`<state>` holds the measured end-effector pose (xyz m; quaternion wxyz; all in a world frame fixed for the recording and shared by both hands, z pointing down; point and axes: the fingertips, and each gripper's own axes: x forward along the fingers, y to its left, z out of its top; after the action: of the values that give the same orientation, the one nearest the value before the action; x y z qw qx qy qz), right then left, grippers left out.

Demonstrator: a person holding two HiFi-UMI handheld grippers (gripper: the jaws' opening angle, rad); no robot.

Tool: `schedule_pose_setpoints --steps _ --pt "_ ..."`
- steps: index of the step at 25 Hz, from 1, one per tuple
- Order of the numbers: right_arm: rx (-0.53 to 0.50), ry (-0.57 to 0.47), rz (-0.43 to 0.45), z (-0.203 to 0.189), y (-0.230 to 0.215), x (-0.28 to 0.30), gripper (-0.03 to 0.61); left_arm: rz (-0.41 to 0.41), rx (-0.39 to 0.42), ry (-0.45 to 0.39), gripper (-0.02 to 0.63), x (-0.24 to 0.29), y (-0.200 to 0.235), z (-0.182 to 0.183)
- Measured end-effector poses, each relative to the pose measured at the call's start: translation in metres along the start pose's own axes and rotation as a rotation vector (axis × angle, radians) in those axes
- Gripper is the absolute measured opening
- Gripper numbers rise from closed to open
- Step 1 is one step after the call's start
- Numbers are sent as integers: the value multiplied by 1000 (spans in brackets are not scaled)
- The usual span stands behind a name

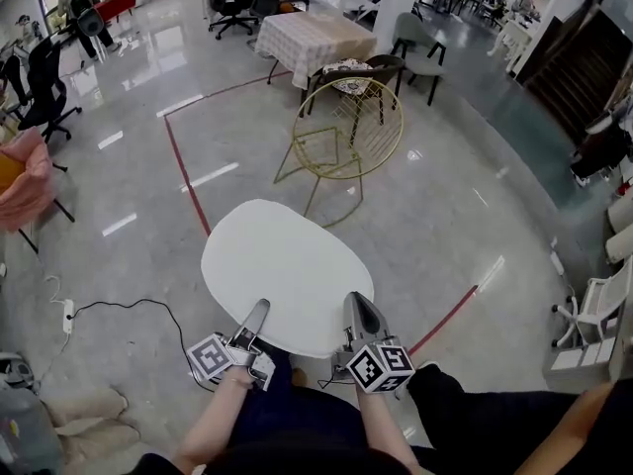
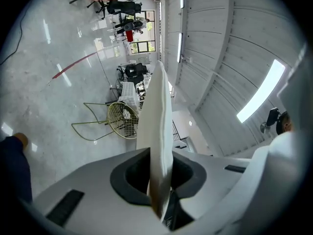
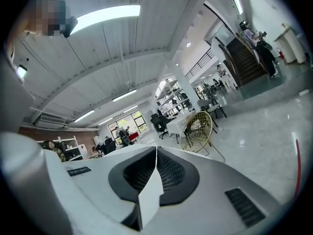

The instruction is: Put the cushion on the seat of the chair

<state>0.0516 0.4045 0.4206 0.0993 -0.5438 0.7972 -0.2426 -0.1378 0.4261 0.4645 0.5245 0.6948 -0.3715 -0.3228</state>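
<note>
The cushion point(image 1: 287, 270) is held in the air at the lower middle of the head view, well apart from the chair point(image 1: 346, 132), which stands in the upper middle of that view. The cushion is not yet on the seat. The grip is judged to be done; what is left is the carry to the chair, the laying of the cushion onto the seat and the release.

The cushion is seen as a flat, smooth white oval with rounded edges and no visible pattern; it appears thin and firm enough to stay level when gripped at its near rim alone. In the left gripper view it is seen edge-on as a pale slab point(image 2: 157, 126). The left hand-held gripper point(image 1: 259, 312) is pinched on the near edge at the left, and the right hand-held gripper point(image 1: 362, 307) is pinched on the same edge at the right, where only a thin white sliver point(image 3: 149, 195) is caught between its ribbed dark pads.

The chair is made of thin gold wire: a round, open mesh shell on bent rod legs. The floor point(image 1: 445, 226) is glossy grey stone, marked with red tape lines point(image 1: 188, 181).
</note>
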Motion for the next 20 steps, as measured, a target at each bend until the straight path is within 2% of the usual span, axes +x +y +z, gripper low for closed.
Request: schedule_pose_setpoints --steps 8,14,20 --pt "49 4 -8 14 -26 32 -11 32 12 23 64 42 11 10" --pt "80 -5 -20 31 -41 67 -11 22 -6 48 64 84 15 28" --pt "98 -7 -16 44 -51 109 -10 6 18 83 64 130 19 52"
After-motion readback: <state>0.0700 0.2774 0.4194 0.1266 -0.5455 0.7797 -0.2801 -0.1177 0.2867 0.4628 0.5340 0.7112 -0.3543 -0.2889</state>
